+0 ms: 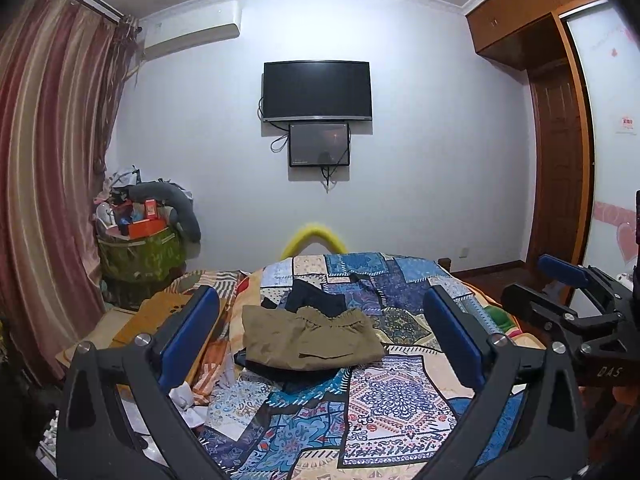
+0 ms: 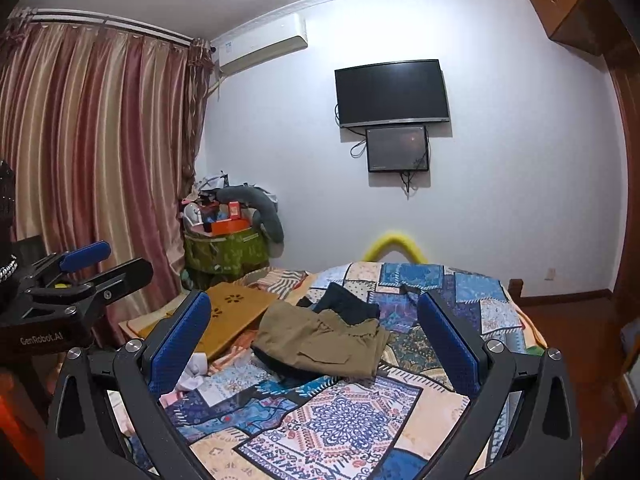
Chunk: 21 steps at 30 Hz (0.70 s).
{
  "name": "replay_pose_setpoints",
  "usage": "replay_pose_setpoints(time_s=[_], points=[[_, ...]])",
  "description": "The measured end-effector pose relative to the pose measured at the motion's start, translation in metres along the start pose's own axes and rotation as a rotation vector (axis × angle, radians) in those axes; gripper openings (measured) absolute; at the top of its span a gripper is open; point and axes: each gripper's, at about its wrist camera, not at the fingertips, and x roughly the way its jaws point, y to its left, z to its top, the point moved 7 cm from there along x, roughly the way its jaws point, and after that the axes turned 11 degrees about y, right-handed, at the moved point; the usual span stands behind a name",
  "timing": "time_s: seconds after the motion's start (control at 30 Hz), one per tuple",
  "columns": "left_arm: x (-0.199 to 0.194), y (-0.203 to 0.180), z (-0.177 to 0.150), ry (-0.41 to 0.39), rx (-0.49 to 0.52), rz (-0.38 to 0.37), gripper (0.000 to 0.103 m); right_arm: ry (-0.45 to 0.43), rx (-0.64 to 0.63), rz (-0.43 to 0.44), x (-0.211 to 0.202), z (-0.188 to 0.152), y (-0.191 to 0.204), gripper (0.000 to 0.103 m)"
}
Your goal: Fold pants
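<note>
Folded olive-brown pants (image 1: 312, 338) lie on the patchwork bedspread (image 1: 392, 400), on top of dark garments (image 1: 316, 298). They also show in the right wrist view (image 2: 324, 340). My left gripper (image 1: 320, 332) is open and empty, held above the bed short of the pants. My right gripper (image 2: 316, 338) is open and empty too, also short of the pile. The right gripper shows at the right edge of the left wrist view (image 1: 576, 292), and the left gripper at the left edge of the right wrist view (image 2: 80, 272).
A wooden lap board (image 2: 236, 316) lies on the bed's left side beside white cloth (image 2: 194, 370). A green basket of clutter (image 2: 228, 252) stands by the striped curtain (image 2: 92, 152). A TV (image 2: 392, 92) hangs on the far wall. A wooden wardrobe (image 1: 560, 160) is on the right.
</note>
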Motion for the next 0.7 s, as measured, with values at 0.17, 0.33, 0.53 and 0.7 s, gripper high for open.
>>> replay_pose_setpoints(time_s=[0.17, 0.33, 0.53, 0.7], points=[[0.0025, -0.0014, -0.0019, 0.003, 0.003, -0.006, 0.103, 0.003, 0.005, -0.002, -0.0010, 0.0015, -0.0015, 0.102], [0.0047, -0.0005, -0.0023, 0.006, 0.001, -0.012, 0.103, 0.004, 0.012, -0.005, -0.0010, 0.0022, -0.0032, 0.102], [0.0060, -0.0017, -0.0034, 0.008, 0.000, -0.015, 0.103, 0.005, 0.018, -0.008, -0.0017, 0.0023, -0.0045, 0.102], [0.0073, -0.0013, -0.0040, 0.010, 0.000, -0.019, 0.103, 0.004, 0.019, -0.010, -0.0012, 0.0027, -0.0058, 0.102]])
